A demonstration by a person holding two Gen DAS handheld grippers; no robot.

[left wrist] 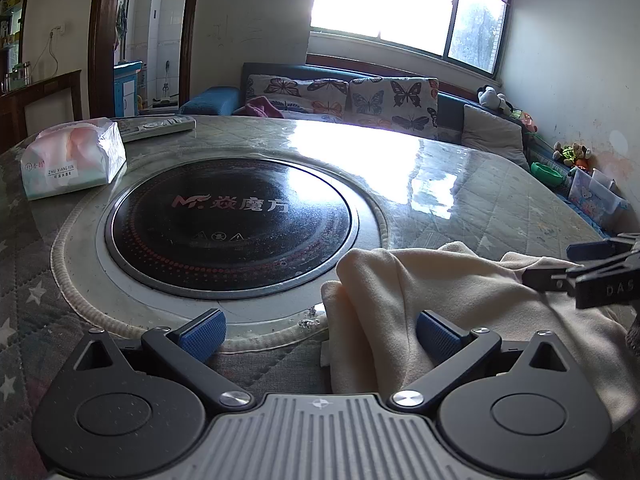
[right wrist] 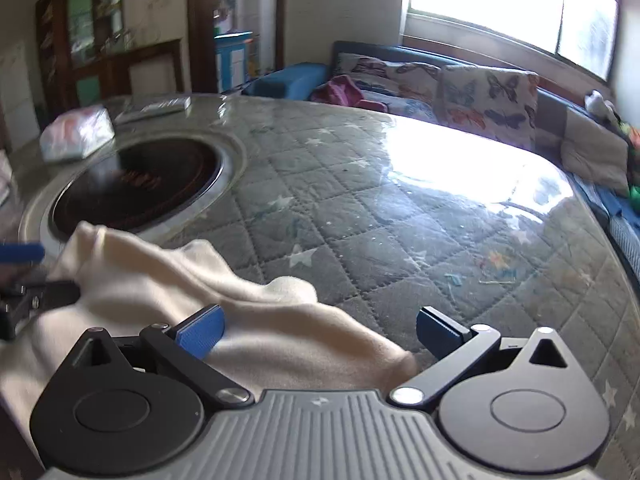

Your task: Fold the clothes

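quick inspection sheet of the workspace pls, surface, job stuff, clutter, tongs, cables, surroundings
surface: round table with grey quilted star-print cover under clear sheet, round black glass cooktop set in it
job's things: cream fleece garment, crumpled at the near edge
clutter: white plastic tissue pack, grey remote control
grippers: left tongs open, cloth between the pads; right tongs open over the cloth
cables: white cord at wall socket
surroundings: sofa with butterfly-print cushions, bright window, doorway

Your cream-coloured soft fleece garment (left wrist: 460, 304) (right wrist: 224, 312) lies rumpled on the table, bunched into rounded folds. It sits between your two tools' fingers, spreading right of the left tool and left of the right one.
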